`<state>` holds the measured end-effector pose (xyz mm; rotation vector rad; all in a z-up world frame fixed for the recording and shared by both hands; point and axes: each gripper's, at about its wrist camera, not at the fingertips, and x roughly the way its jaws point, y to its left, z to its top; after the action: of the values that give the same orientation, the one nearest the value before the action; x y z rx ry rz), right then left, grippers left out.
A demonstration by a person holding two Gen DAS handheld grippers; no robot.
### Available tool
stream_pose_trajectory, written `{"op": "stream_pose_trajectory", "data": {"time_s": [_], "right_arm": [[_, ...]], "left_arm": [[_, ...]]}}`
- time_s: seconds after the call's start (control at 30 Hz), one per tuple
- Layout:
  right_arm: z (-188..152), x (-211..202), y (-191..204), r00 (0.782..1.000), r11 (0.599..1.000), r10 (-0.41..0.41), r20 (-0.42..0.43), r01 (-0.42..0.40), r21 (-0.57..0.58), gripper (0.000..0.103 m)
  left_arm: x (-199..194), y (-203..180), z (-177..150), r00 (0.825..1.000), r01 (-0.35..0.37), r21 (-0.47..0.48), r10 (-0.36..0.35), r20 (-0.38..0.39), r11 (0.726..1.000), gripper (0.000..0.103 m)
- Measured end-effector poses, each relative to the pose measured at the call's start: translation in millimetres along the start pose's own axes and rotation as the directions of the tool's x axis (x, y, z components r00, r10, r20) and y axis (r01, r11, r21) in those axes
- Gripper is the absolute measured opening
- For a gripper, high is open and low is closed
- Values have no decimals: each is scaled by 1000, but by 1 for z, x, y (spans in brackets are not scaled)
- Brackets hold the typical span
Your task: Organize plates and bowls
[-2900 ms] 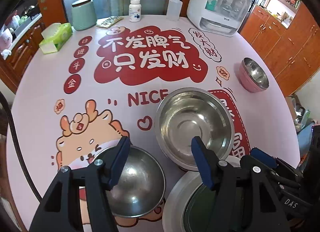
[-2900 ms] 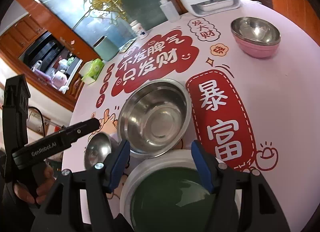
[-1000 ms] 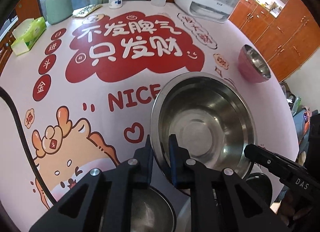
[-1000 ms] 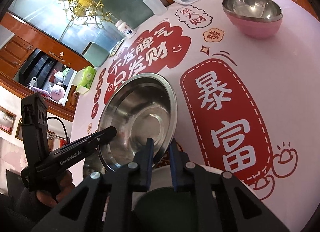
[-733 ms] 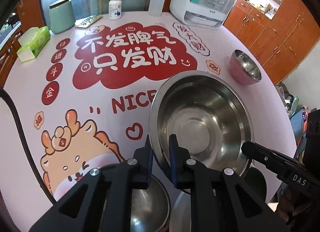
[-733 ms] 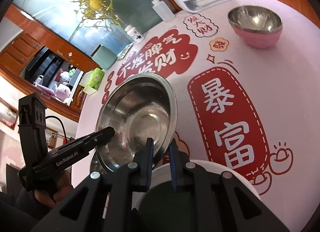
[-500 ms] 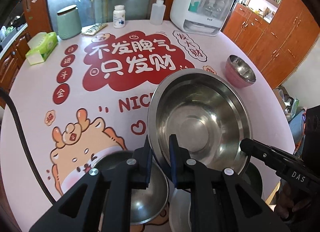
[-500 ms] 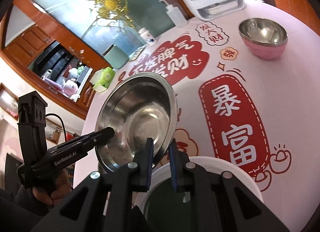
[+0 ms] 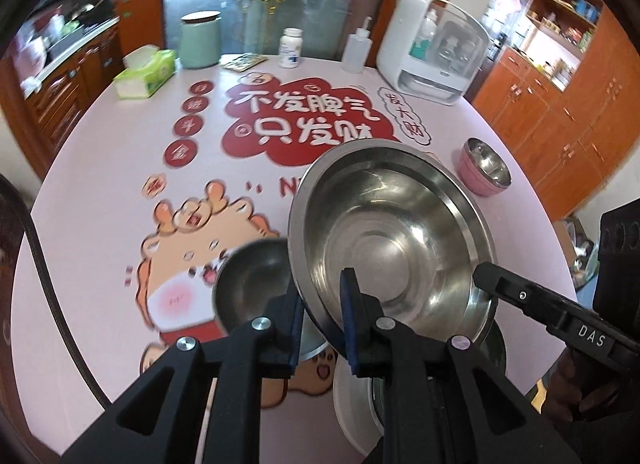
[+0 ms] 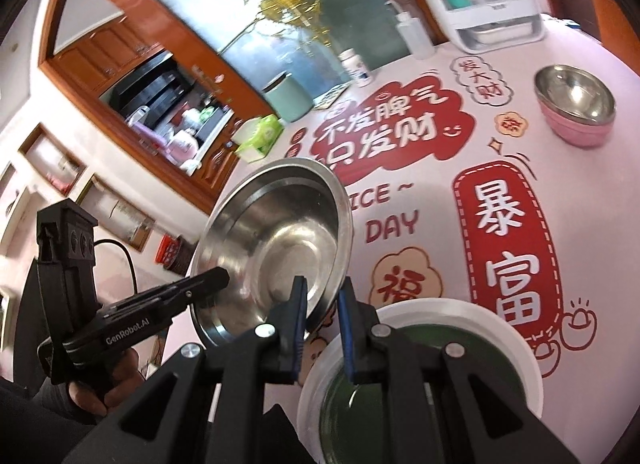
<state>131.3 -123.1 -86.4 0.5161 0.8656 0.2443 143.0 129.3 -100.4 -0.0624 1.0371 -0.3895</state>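
Now both jaws pinch the steel bowl's [image 9: 396, 232] rim.

A round pink table [image 9: 100, 168] with red lettering carries a small steel bowl [image 9: 252, 284] at centre, pink bowl [image 9: 484, 168] at two o'clock, tissue box [image 9: 146, 74] at eleven.

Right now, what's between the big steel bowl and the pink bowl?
Only bare printed tablecloth between the steel bowl and the pink bowl, shown in the right wrist view.
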Motion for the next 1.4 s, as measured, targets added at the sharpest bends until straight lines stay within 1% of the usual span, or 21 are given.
{"op": "stream_pose_trajectory", "data": {"time_s": [0.13,0.27,0.47,0.63,0.83,0.97,1.13,1.23,1.33,1.4], "right_arm": [[-4,2,9,998,998,38,-44,-40,-48,15],[-9,6,18,992,992,79,-95,-88,-93,15],[-17,15,33,975,975,126,-184,-156,-160,15],[-25,25,43,951,954,156,-267,-215,-207,15],[-40,41,56,911,926,174,-374,-281,-253,16],[-52,53,66,879,907,168,-445,-315,-280,17],[-67,62,74,852,888,141,-503,-333,-315,18],[-74,70,79,841,882,108,-530,-327,-340,18],[-83,75,83,833,876,54,-551,-304,-374,19],[-87,78,84,834,878,26,-551,-283,-387,20]], "left_arm": [[-16,8,-18,999,-29,-62,30,15,998,16],[-31,15,-38,997,-64,-130,68,31,989,16],[-47,26,-67,991,-120,-232,132,35,965,16],[-60,34,-92,983,-165,-309,183,31,937,16],[-72,43,-124,970,-218,-411,242,8,885,15],[-76,52,-149,963,-245,-473,269,-17,846,15],[-75,59,-169,957,-268,-518,285,-47,812,16],[-69,65,-180,954,-287,-535,287,-86,794,16],[-62,69,-186,952,-301,-533,283,-118,791,16],[-55,73,-190,952,-304,-529,269,-144,793,16]]}}
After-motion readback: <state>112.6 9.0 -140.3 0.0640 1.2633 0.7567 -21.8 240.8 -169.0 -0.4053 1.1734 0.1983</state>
